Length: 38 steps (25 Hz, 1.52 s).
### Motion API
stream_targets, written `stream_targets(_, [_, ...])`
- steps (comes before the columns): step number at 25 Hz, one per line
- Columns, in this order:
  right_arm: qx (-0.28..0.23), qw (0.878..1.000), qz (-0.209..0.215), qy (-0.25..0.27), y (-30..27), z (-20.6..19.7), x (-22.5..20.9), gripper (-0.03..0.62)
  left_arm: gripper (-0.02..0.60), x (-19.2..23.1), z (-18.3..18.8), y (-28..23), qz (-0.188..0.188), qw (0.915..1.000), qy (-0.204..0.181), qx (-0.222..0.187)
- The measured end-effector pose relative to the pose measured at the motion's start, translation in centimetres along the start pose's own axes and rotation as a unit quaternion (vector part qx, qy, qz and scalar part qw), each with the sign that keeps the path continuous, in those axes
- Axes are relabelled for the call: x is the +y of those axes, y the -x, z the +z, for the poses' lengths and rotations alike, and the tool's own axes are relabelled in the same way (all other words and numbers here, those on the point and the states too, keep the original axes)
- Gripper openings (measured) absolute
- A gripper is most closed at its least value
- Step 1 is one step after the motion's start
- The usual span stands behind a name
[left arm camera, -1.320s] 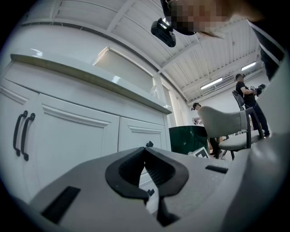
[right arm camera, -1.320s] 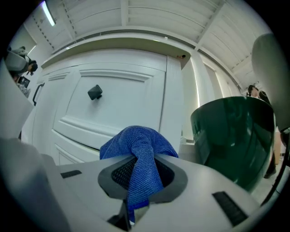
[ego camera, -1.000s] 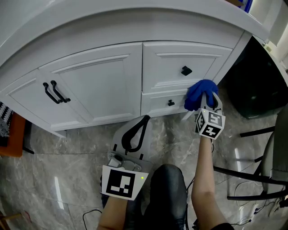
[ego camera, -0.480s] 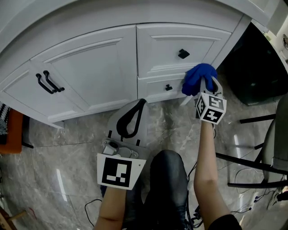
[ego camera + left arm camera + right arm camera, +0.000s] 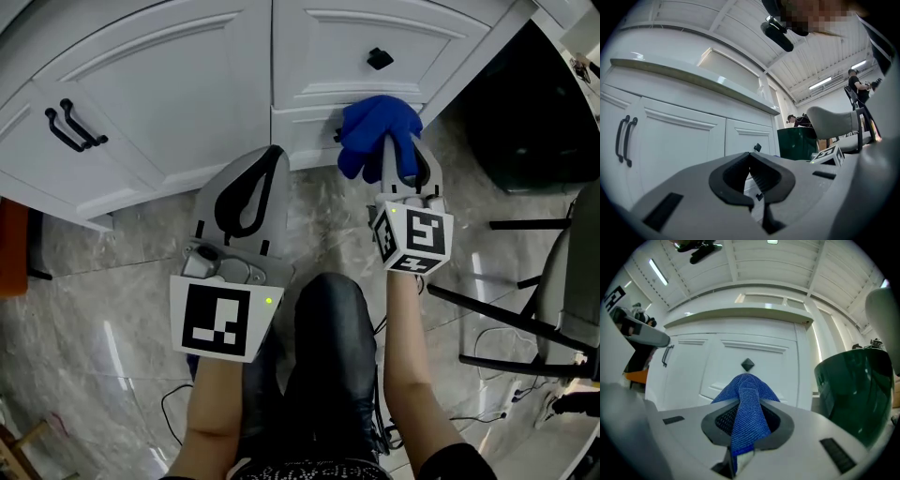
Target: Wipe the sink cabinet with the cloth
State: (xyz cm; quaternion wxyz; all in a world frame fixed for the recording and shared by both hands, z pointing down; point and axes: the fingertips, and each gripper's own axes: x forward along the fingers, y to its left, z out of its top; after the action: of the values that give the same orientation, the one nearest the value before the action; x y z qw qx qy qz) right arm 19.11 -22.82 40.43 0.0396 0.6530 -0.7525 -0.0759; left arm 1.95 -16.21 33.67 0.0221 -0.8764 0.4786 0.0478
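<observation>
Since earlier, we slide right claw leftward along lower drawer; it clamps blue cloth, bunched just ahead of its tips at sink cabinet front. Left claw closed, empty, farther back.

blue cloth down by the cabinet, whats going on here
A person is wiping the white sink cabinet with a pair of handheld grippers. The right tongs are shut on a blue cloth, held up to the lower drawer front, below the upper drawer's black diamond knob. The left tongs are shut on nothing, above the marble floor in front of the cabinet.
</observation>
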Motion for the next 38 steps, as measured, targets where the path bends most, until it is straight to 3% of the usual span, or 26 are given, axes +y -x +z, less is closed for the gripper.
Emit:
stream_targets(3, [-0.018, 0.999, 0.047, 0.009, -0.4, 0.9, 5.2, 0.061, 0.005, 0.1, 0.0, 0.2, 0.001, 1.0, -0.001, 0.0])
stream_targets(6, [-0.004, 0.996, 0.087, 0.023, -1.7, -0.2, 9.2, 0.061, 0.005, 0.3, 0.1, 0.5, 0.002, 1.0, -0.003, -0.002])
stream_targets(10, [0.022, 0.994, 0.104, 0.038, -3.4, -2.2, 11.6, 0.061, 0.005, 0.7, 0.0, 0.7, -0.006, 0.9998, -0.02, -0.001])
stream_targets(20, [0.039, 0.995, 0.089, 0.02, -5.5, -3.2, 12.4, 0.061, 0.005, 1.1, -0.1, 0.4, 0.0, 1.0, -0.004, -0.004])
stream_targets(32, [0.038, 0.993, 0.1, 0.047, -6.0, -3.2, 12.1, 0.061, 0.005, 1.8, -0.1, 0.8, 0.006, 1.0, 0.004, -0.006])
stream_targets(38, [0.044, 0.995, 0.081, 0.05, -5.8, -3.4, 10.4, 0.061, 0.005, 1.8, -0.1, 0.7, 0.007, 1.0, 0.003, -0.006])
